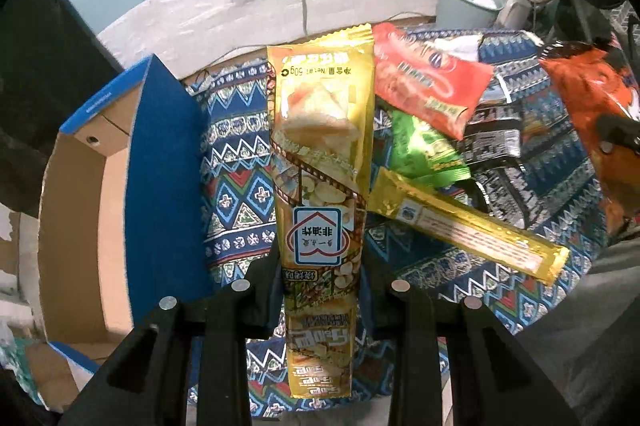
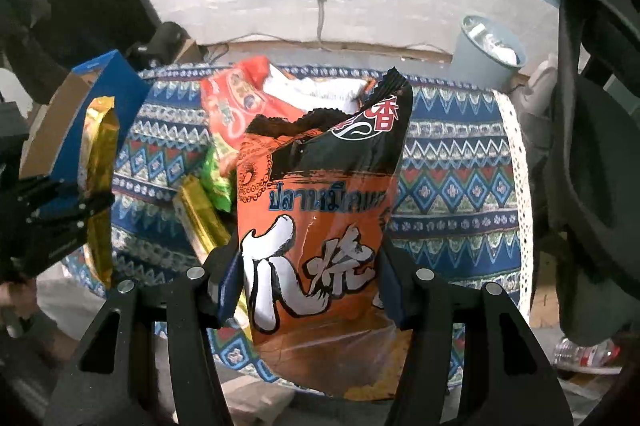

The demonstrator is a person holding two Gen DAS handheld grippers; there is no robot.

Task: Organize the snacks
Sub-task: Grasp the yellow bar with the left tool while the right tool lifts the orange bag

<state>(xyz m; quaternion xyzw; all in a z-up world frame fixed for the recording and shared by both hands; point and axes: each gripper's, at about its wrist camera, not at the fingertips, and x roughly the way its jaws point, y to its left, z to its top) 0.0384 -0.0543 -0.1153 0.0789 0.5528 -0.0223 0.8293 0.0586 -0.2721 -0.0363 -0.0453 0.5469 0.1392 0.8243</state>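
Left wrist view: left claw (image 1: 320, 290) clamps a tall gold snack packet (image 1: 318, 161) above the patterned tabletop (image 1: 236, 161), blue cardboard box (image 1: 160, 161) at left | right claw (image 2: 308, 282) grips an orange snack bag (image 2: 316, 226), other packets lying behind.

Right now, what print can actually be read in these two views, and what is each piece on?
"非油炸": house-shaped badge on the gold snack pack in the left gripper, seen upside down.
"净含量 Net wt 50g": same pack, far end, upside down.
"香": black top of the orange snack bag in the right gripper.
"爪烧": large white characters on that bag; the blue Thai line above them is only partly legible.
Red pack, green pack, gold stick: too blurred.
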